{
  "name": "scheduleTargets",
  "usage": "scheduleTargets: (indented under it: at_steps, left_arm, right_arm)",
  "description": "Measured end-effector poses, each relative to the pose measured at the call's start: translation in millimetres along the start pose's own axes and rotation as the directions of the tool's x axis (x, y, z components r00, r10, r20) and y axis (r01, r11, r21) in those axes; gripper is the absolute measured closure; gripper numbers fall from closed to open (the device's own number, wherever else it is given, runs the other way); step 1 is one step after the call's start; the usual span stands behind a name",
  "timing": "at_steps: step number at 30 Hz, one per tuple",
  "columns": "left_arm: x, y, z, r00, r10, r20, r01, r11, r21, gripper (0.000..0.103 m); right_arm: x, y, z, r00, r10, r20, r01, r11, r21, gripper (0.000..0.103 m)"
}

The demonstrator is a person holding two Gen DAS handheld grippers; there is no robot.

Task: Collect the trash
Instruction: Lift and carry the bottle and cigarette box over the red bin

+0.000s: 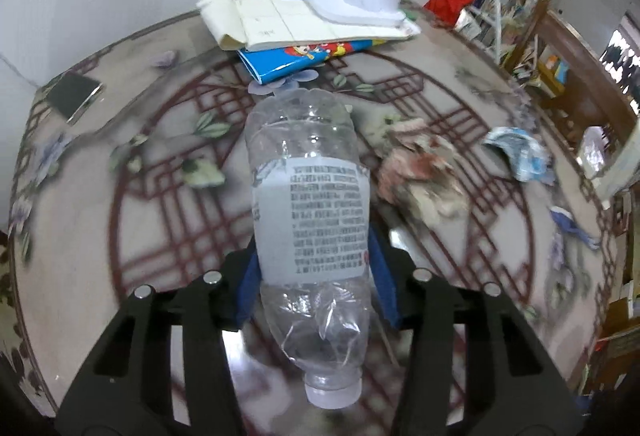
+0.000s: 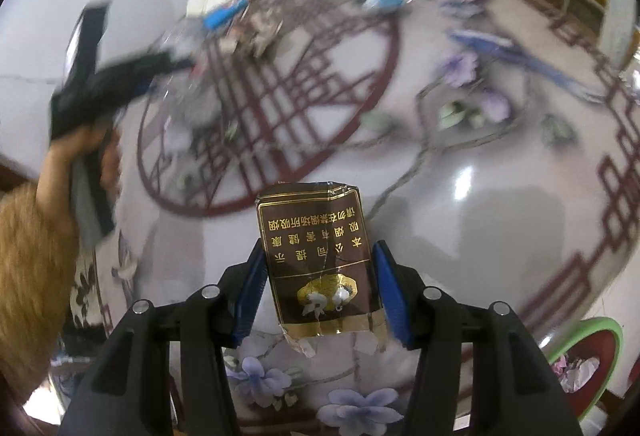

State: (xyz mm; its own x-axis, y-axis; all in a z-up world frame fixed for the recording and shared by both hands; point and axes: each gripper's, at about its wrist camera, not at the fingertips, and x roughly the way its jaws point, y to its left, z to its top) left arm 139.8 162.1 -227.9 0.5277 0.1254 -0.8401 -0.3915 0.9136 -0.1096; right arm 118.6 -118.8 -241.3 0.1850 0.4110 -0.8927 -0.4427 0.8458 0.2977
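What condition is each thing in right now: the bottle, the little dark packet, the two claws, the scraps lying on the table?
Plastic bottle: empty, crumpled, capped, gripped.
Cigarette pack: crushed, gripped.
Left gripper: shut on bottle.
Right gripper: shut on pack.
Crumpled paper: lying loose on the table.
Blue wrapper: crumpled, loose.

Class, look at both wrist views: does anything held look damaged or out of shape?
Yes. The plastic bottle in the left gripper is dented near its neck. The dark cigarette pack in the right gripper is creased, its wrap torn.

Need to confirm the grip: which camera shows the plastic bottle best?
Left wrist view: the crushed plastic bottle fills the centre, cap toward the camera, between the left gripper's blue pads. The right wrist view shows only a blurred clear shape by that gripper.
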Motion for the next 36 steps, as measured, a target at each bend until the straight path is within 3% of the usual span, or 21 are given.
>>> scheduleTargets:
  at_steps: [4,7,12,16,31,36]
  left_arm:
    - [-38,-21,-24,0.998,-0.045,0.044,0.043,0.999,0.032,0.056]
    - [-66,-55,-42,0.99,-0.13,0.057,0.126,0.989,0.073,0.056]
    - [-92,-117,-57,0.962,-0.267,0.056,0.255,0.953,0.163,0.056]
    - [-107,-157,-65,0.943,-0.327,0.055,0.307,0.925,0.225,0.056]
    - [-153,-254,-93,0.901,-0.43,0.06,0.373,0.838,0.399,0.056]
    - [-154,-272,-101,0.891,-0.452,0.036,0.395,0.811,0.432,0.056]
  right_arm:
    - [-27,-19,-5,0.997,-0.036,0.074,0.031,0.997,0.073,0.052]
    - [-49,-43,-15,0.988,-0.077,0.131,0.057,0.987,0.152,0.052]
    - [-81,-74,-35,0.971,-0.148,0.186,0.097,0.962,0.255,0.052]
    - [-109,-94,-52,0.952,-0.2,0.233,0.121,0.942,0.313,0.052]
    - [-168,-128,-68,0.889,-0.303,0.342,0.156,0.905,0.396,0.052]
    - [-177,-140,-77,0.88,-0.329,0.341,0.164,0.886,0.433,0.052]
